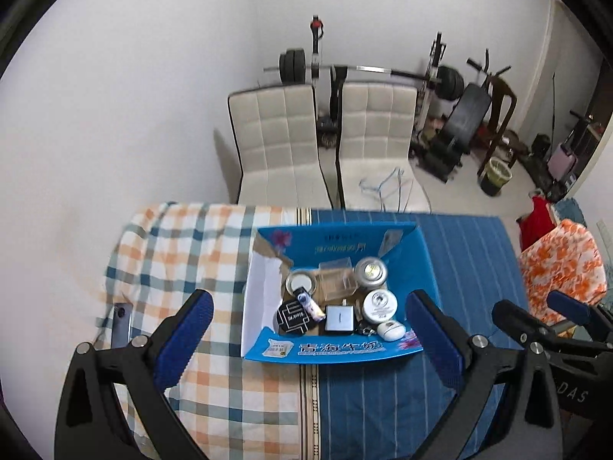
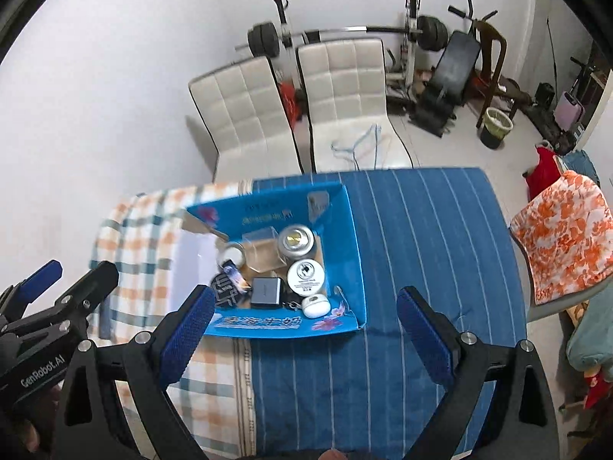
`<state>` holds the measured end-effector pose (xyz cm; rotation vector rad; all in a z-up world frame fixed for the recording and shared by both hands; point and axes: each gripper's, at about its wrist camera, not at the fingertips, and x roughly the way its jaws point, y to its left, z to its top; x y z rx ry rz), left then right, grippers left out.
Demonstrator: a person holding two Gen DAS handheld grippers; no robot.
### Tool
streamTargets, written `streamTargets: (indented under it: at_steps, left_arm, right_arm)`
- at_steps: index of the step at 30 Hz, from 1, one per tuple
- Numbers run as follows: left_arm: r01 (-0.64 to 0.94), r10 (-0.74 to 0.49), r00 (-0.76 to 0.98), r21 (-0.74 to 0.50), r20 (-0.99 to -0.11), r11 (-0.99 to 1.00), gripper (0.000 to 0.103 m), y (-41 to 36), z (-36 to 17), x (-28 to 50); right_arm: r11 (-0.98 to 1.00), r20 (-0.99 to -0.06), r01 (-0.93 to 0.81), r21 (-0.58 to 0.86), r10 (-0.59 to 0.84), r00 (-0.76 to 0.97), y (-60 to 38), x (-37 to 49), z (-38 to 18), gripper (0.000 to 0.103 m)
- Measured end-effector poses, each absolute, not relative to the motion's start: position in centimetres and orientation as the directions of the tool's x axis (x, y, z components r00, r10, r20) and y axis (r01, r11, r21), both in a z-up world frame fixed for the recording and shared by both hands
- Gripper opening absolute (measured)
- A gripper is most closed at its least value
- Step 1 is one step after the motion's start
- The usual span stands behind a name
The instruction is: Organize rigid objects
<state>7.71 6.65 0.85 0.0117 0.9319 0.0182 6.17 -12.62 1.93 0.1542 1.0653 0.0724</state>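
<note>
A shallow blue cardboard box (image 1: 415, 264) is seen near the middle of the desk (image 1: 383, 402), which is covered by a blue striped cloth on the right and an orange-and-teal checked cloth (image 1: 184, 253) on the left. The box is already crowded with small rigid items: a round metal tin (image 1: 370, 271) at the far right, a white round jar (image 1: 379, 305) just nearer, a white oval case (image 1: 390, 330) at the near right corner, a grey square block (image 1: 339, 319), a black disc with white lines (image 1: 293, 318), a clear plastic box (image 1: 336, 280) and a pale-lidded round container (image 1: 300, 283). The gathering therefore appears largely done. One item is left outside: a grey phone (image 1: 122, 324), flat on the checked cloth, well to the left of the box. The left gripper (image 1: 308, 335) and the right gripper (image 2: 304, 335) are both held above the near edge of the desk, fingers spread wide and holding nothing.
</note>
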Motion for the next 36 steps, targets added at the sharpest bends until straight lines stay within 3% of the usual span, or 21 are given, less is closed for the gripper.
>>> streamTargets:
  at_steps: [13, 36]
  left_arm:
    - [-0.018, 0.025, 0.673, 0.017, -0.74, 1.0, 0.103, 5.6, 5.7, 3.9]
    - [-0.073, 0.059, 0.615, 0.017, -0.786, 0.997, 0.103, 5.3, 3.0, 3.0]
  right_arm:
    - [0.987, -0.801, -0.011, 0.16, 0.137, 0.583, -14.9, 0.5, 11.7, 0.098]
    - [0.992, -0.845, -0.004, 0.128, 0.111, 0.523, -16.3, 0.0, 8.4, 0.098]
